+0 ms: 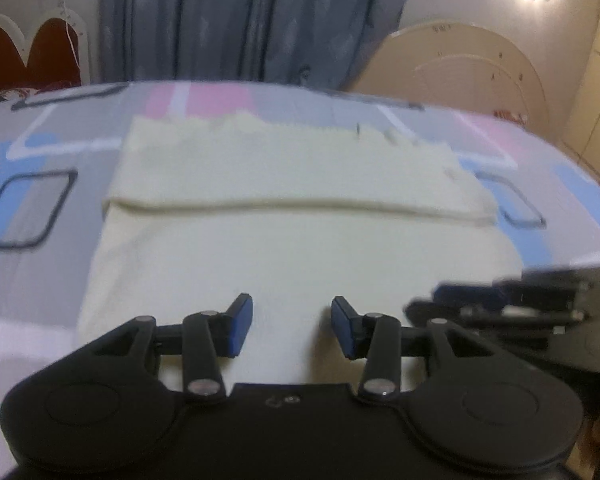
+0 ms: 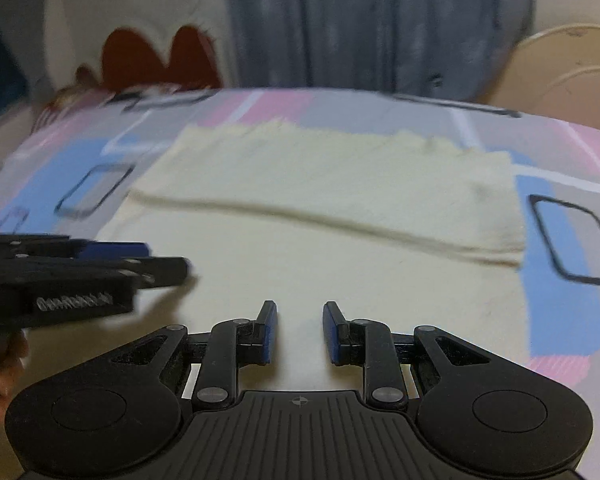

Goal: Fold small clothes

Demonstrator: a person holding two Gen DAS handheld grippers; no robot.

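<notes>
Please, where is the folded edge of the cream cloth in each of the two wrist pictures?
Left wrist view: the folded edge runs across the middle, above the open left gripper.
Right wrist view: the same edge crosses the middle, slanting down to the right, above the right gripper.
Shared landmark: the grey-blue curtain behind the bed.

Your cream knitted garment (image 1: 300, 208) lies flat on the patterned bed, partly folded: its far part is doubled over toward you, so a soft folded edge runs across its middle. The far hem looks ragged. The near part lies smooth, a single layer.
</notes>
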